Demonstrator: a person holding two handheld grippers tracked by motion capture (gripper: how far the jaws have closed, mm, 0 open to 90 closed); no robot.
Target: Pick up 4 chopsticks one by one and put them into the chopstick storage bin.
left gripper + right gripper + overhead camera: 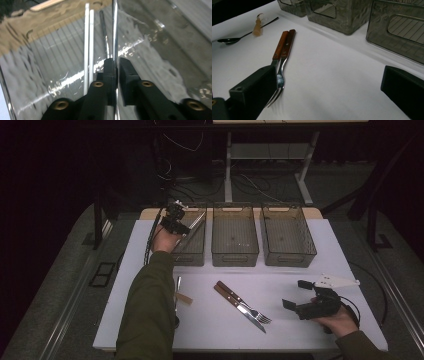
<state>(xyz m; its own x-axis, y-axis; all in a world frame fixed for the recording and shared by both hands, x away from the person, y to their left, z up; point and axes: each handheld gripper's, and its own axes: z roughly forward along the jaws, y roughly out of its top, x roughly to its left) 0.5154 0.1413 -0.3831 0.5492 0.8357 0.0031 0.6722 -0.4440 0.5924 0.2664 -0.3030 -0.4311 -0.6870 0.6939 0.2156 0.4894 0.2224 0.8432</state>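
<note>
- The white table (300, 245) carried three clear bins in a row along its far edge, with cutlery and both grippers nearer the person's edge.
- The left bin (192, 251) sat by the far left corner, the middle bin (235, 251) beside it, and the right bin (289, 251) toward the far right corner.
- The left gripper (179, 220) hung over the far end of the left bin, held by the left hand (164, 240).
- Its jaws stood only slightly apart, and a thin metal utensil (115, 30) ran up between them, slanting over the bin's far rim; whether the pads pressed on it I could not tell.
- Two pale rods (88, 45) lay inside the bin, just beside that utensil.
- The right gripper (298, 296) rested near the table's right near corner, jaws wide apart with nothing between them.
- A wood-handled fork (284, 57) and a wood-handled knife (239, 307) lay together near the middle of the near edge.
- A spoon (234, 38) and a small wooden piece (257, 28) lay toward the near left corner.
</note>
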